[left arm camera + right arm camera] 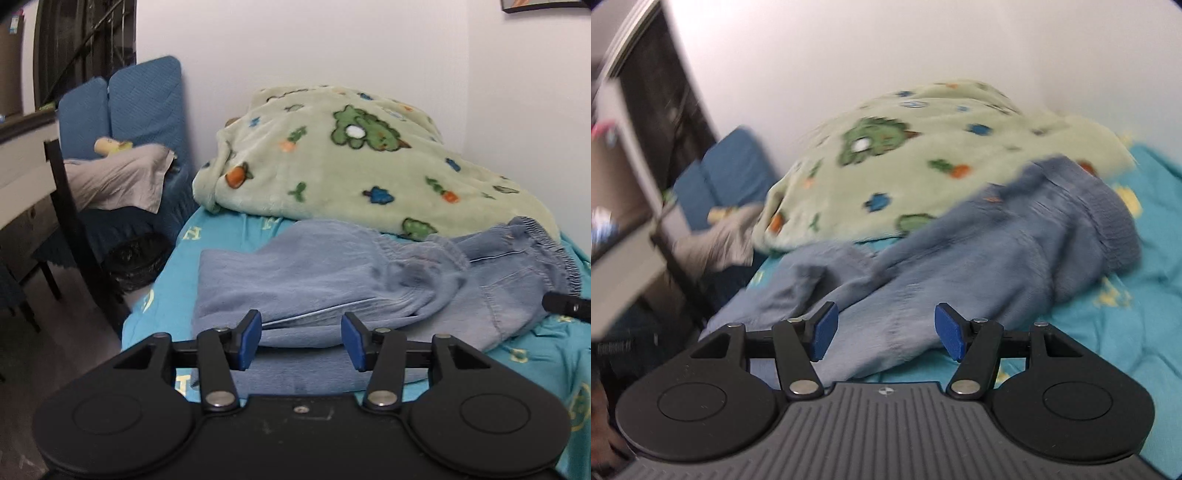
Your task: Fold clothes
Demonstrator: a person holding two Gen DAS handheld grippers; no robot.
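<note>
Denim trousers (332, 280): lying crumpled across the turquoise bedsheet (221, 236), elastic waistband (546, 240) resting toward the right, legs trailing toward the left edge of the bed.
Left gripper (301, 341): hovering over the near edge of the trousers, blue pads (251, 339) standing apart, gripping nothing.
Right gripper (882, 332): hovering tilted over the trousers, jaws spread, pressing on no fabric; view is blurring.
Green fleece blanket (351, 158): sitting heaped behind the trousers, against the white wall (332, 44).
Blue cushions (122, 107): leaning upright left of the bed.
</note>
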